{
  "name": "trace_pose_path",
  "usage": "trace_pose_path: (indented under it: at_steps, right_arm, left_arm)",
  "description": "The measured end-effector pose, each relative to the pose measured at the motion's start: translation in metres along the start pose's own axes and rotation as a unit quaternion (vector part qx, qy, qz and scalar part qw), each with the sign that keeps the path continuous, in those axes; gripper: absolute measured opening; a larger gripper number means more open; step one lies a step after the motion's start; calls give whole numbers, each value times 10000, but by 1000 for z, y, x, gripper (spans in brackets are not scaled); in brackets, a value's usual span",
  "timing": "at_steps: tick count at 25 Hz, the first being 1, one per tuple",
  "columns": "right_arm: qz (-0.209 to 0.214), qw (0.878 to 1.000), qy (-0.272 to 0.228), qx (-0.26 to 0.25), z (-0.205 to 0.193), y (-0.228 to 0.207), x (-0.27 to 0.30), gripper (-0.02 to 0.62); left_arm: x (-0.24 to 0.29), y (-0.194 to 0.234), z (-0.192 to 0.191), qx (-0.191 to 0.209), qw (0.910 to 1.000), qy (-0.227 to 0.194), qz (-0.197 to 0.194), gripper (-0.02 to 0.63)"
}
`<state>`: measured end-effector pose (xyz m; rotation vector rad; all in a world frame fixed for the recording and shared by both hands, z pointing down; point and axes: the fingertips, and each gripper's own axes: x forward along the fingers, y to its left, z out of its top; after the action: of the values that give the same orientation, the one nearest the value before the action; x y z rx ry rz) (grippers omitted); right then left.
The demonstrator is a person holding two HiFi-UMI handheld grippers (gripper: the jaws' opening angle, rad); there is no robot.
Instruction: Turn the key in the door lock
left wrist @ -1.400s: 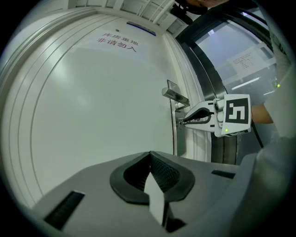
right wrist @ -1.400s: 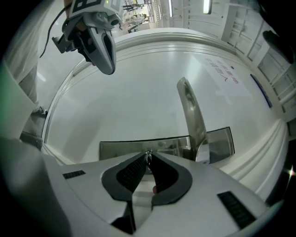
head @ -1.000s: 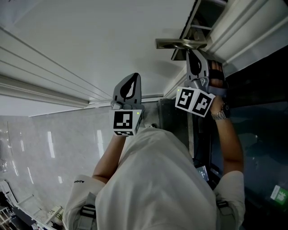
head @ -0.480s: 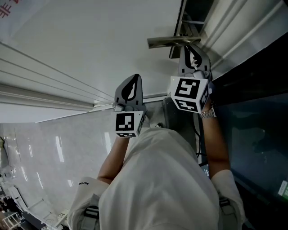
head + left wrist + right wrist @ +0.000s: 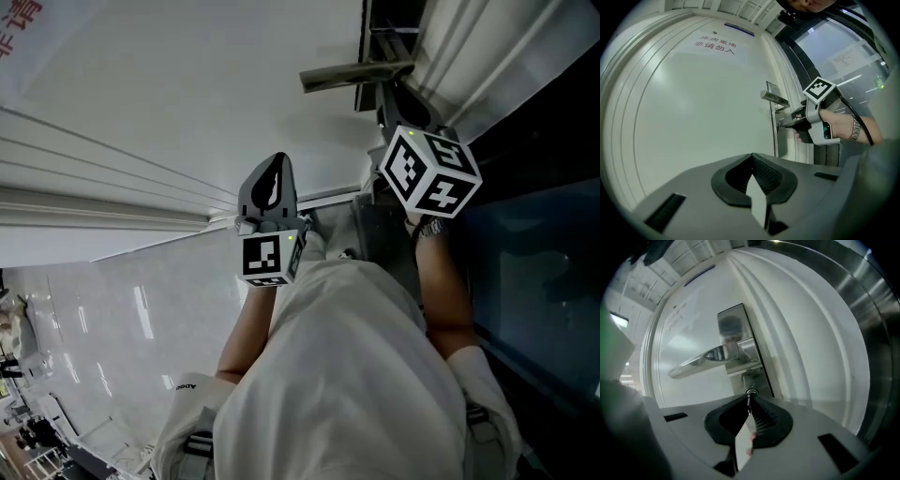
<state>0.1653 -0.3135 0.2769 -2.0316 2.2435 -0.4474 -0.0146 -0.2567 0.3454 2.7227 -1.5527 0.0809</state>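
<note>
Right tool: my right gripper (image 5: 749, 398) pinches the small metal key (image 5: 750, 392); its jaws have just been closing on it
Key place: under the silver lever handle (image 5: 705, 358), near the right edge of the white door (image 5: 693, 117)
Left tool: my left gripper (image 5: 751, 159) has its jaws together, empty

Pale, glossy floor (image 5: 103, 319) is streaked with reflected light. A dark glass panel (image 5: 534, 272) is set at the right, bordered by a brushed metal frame (image 5: 876, 310). A gridded ceiling (image 5: 731, 5) is seen overhead.
</note>
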Motion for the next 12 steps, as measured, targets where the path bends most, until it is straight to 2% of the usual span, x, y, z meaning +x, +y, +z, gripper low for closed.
trace_pose_path:
  at_steps: [3, 7, 12]
  right_arm:
    - [203, 9921, 17, 1236, -2, -3, -1, 15]
    - [474, 9569, 47, 2866, -4, -5, -1, 15]
    - [560, 9222, -25, 3827, -4, -5, -2, 16]
  left_arm:
    - [-2, 0, 2, -3, 10000, -36, -15, 6]
    - [-3, 1, -1, -13, 10000, -2, -26, 6]
    - [-8, 3, -7, -43, 9999, 121, -8, 6]
